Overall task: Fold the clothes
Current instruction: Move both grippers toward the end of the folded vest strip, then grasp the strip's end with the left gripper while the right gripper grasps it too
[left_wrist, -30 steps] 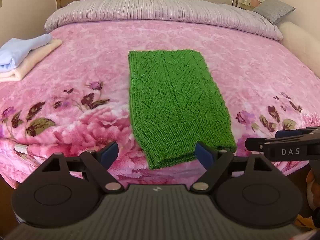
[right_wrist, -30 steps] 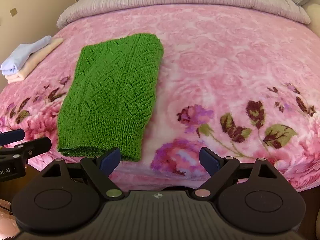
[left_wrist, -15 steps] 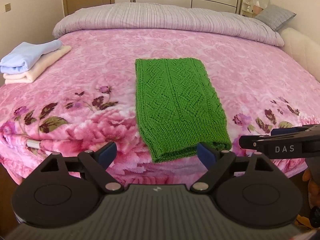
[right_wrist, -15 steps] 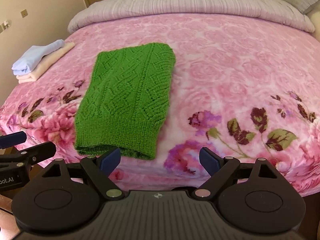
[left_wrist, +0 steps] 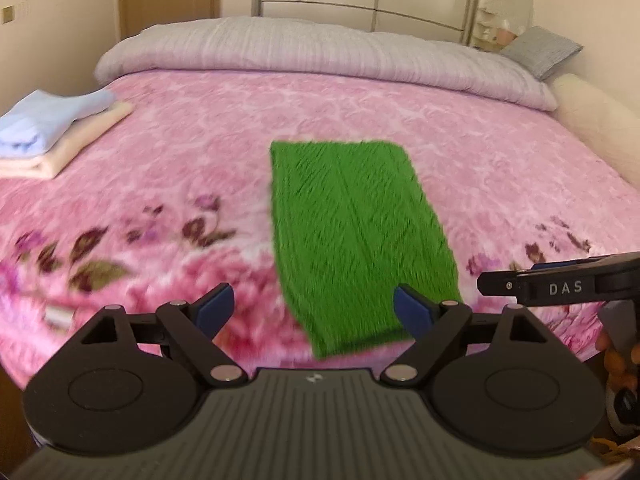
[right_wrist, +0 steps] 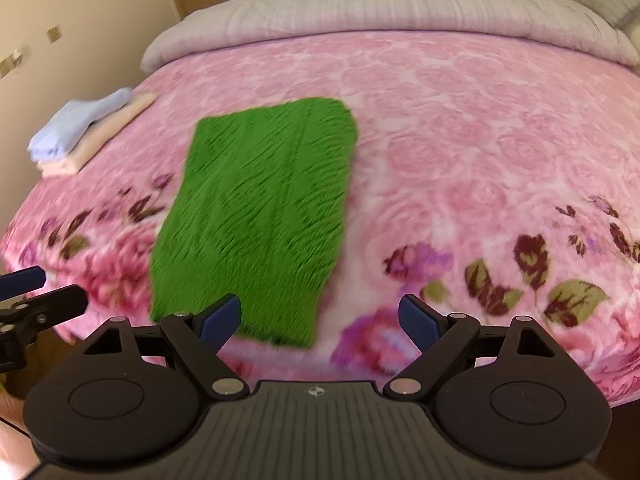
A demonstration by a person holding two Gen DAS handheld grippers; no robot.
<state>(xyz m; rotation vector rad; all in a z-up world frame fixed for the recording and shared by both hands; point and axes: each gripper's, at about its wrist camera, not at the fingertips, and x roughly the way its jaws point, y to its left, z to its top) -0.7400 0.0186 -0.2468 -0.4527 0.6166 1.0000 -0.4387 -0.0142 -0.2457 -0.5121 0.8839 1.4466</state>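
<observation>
A folded green knitted garment (left_wrist: 356, 240) lies flat as a long rectangle on the pink floral bed blanket (left_wrist: 192, 168), its near end at the bed's edge (both views are motion-blurred). The left gripper (left_wrist: 314, 308) and right gripper (right_wrist: 320, 318) hover before it, fingers spread wide, holding nothing.

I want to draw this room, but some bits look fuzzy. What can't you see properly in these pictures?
- Green knitted garment: both views are smeared by motion, so its stitch pattern is lost.
- Its near edge: in the right wrist view, partly behind the right gripper's finger.
- Folded stack: cut off by the left wrist view's edge.
- Shelf items: too small to identify.
- The person: only a blurred sliver at the right wrist view's bottom left corner.
</observation>
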